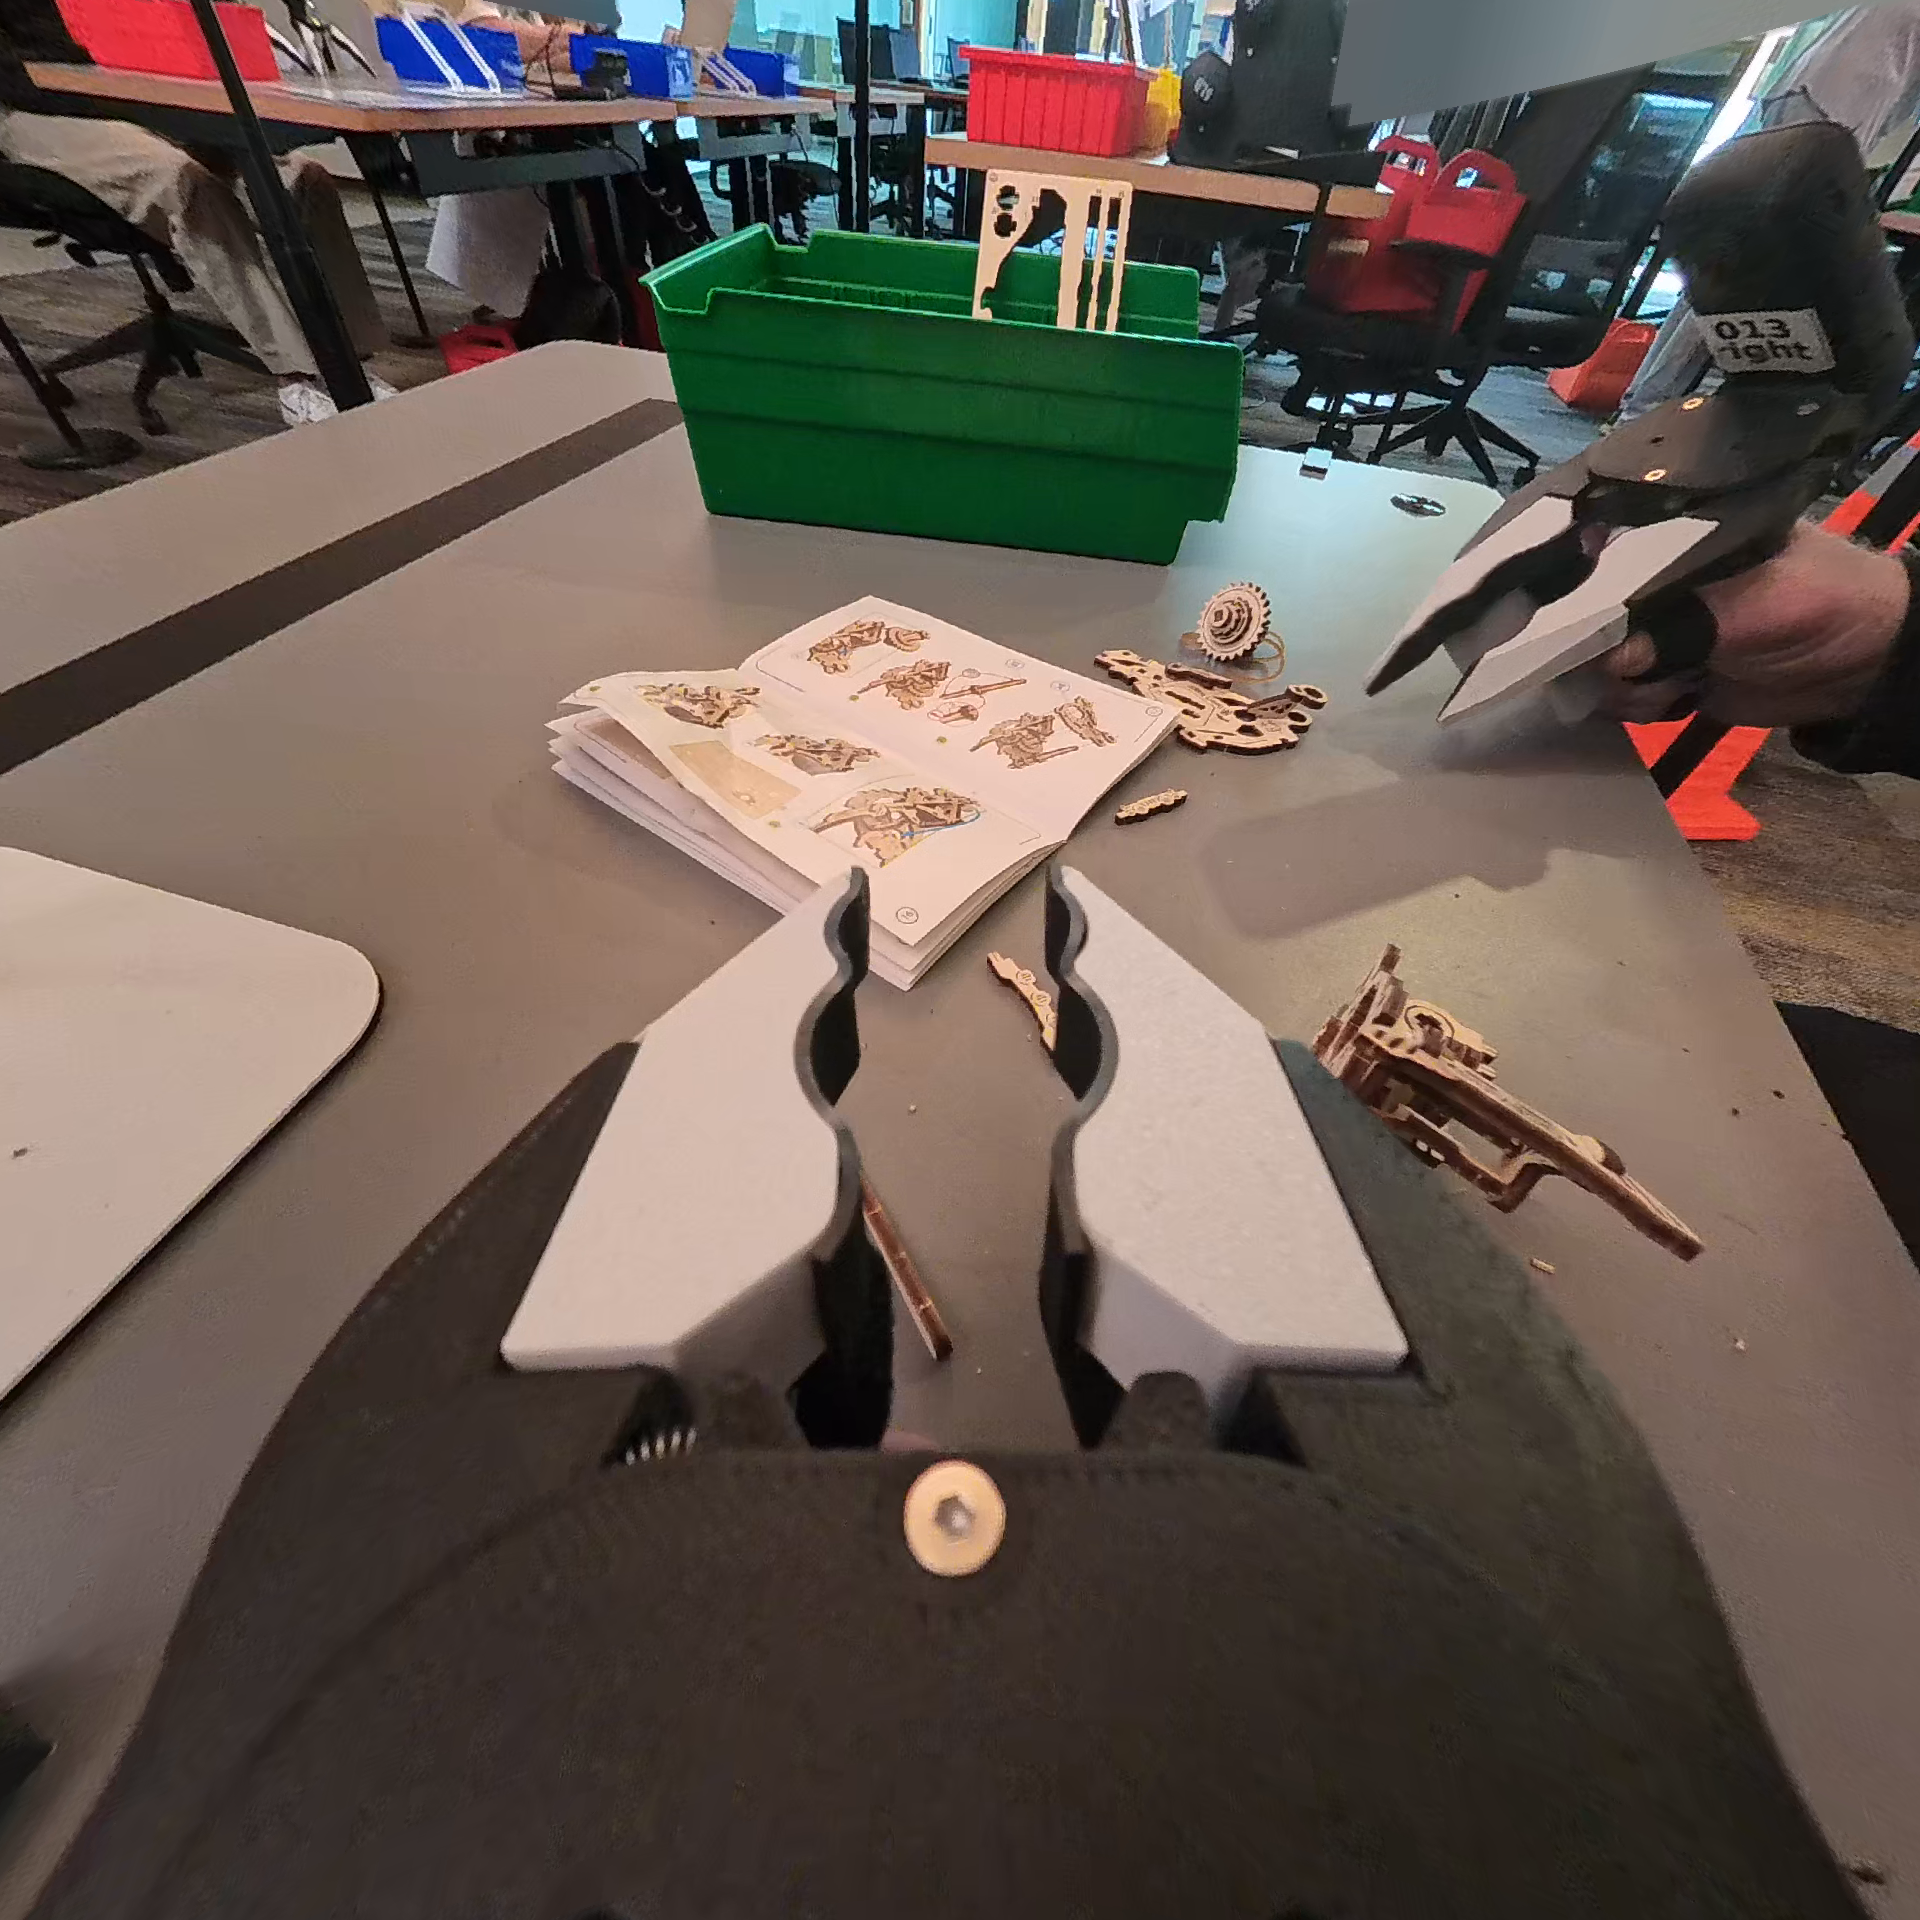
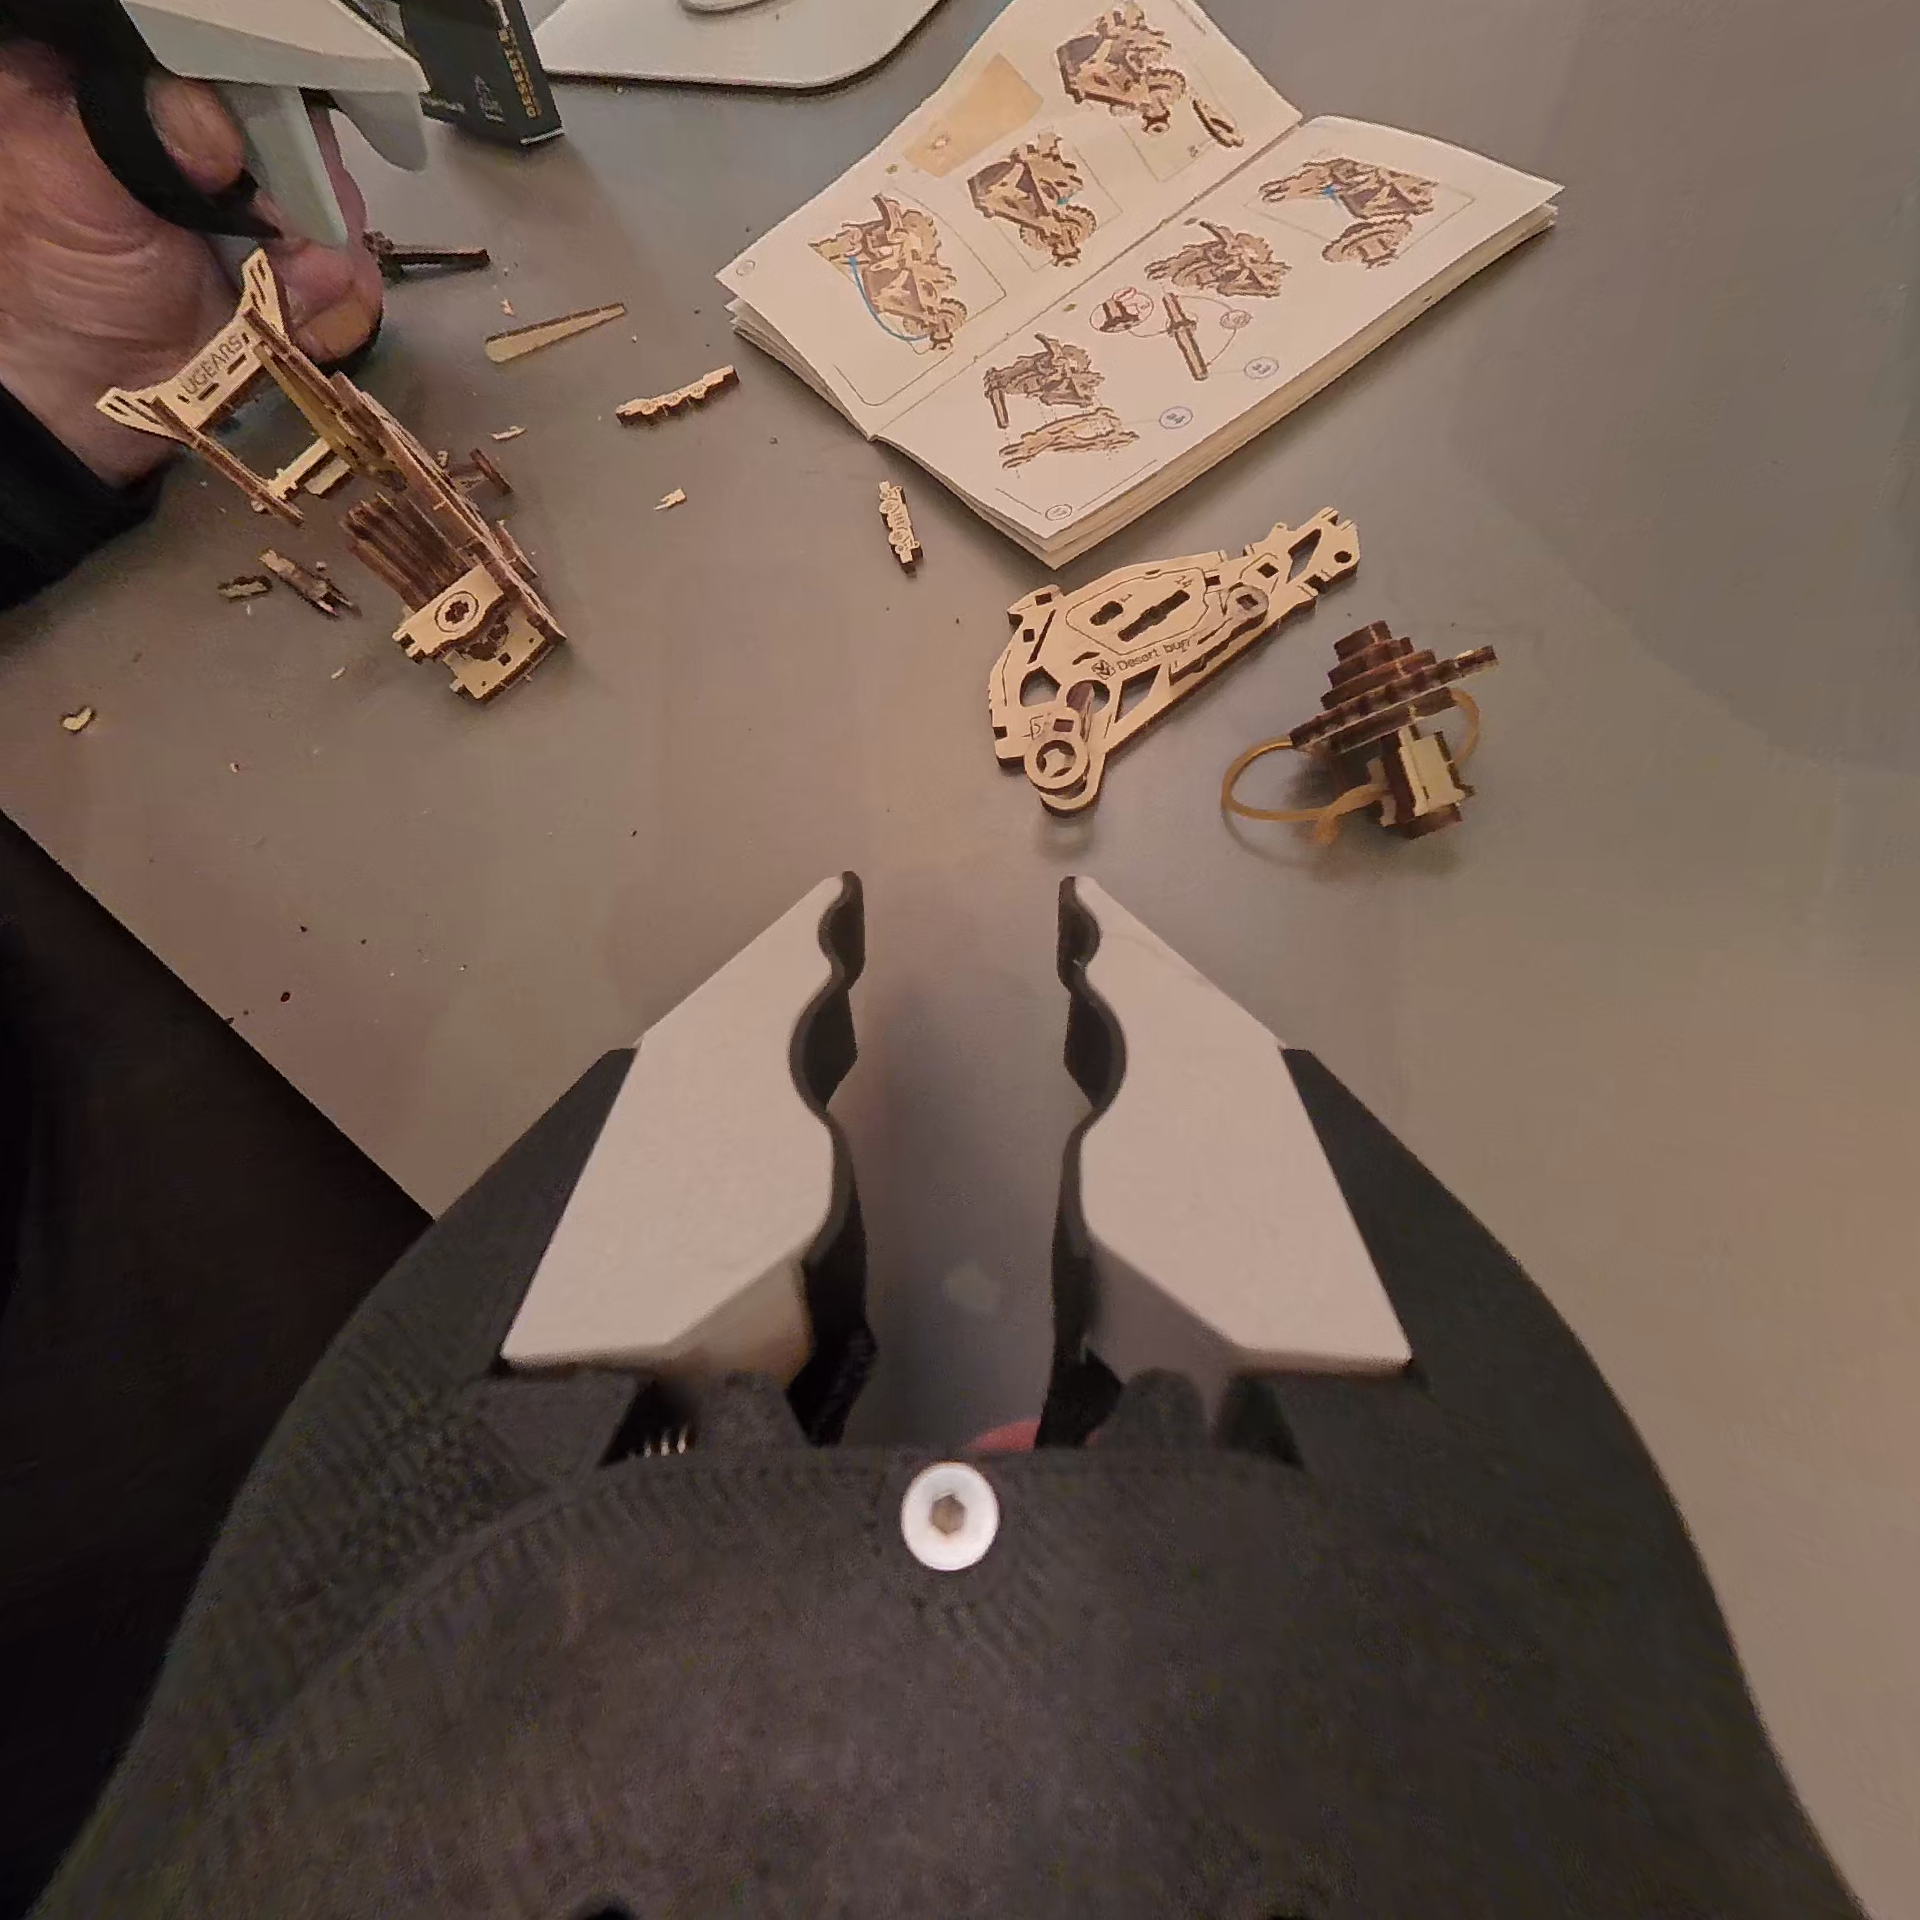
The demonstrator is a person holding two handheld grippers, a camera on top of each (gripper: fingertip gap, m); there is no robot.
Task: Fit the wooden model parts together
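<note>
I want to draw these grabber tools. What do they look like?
Each one, the left gripper and the right gripper, has a black, rough-textured body, two pale grey wedge-shaped jaws with wavy black inner edges, and a silver screw. The right carries a white label; black straps cross the hands.

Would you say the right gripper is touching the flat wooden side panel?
Apart: the right wrist view shows bare table between the open right gripper and the side panel.

The left gripper (image 1: 956,914) hangs over the grey table (image 1: 416,883), fingers (image 1: 727,1122) parted and empty, aimed at an open instruction booklet (image 1: 862,748). A half-built wooden frame (image 1: 1455,1091) lies to its right, a green bin (image 1: 935,416) behind.
</note>
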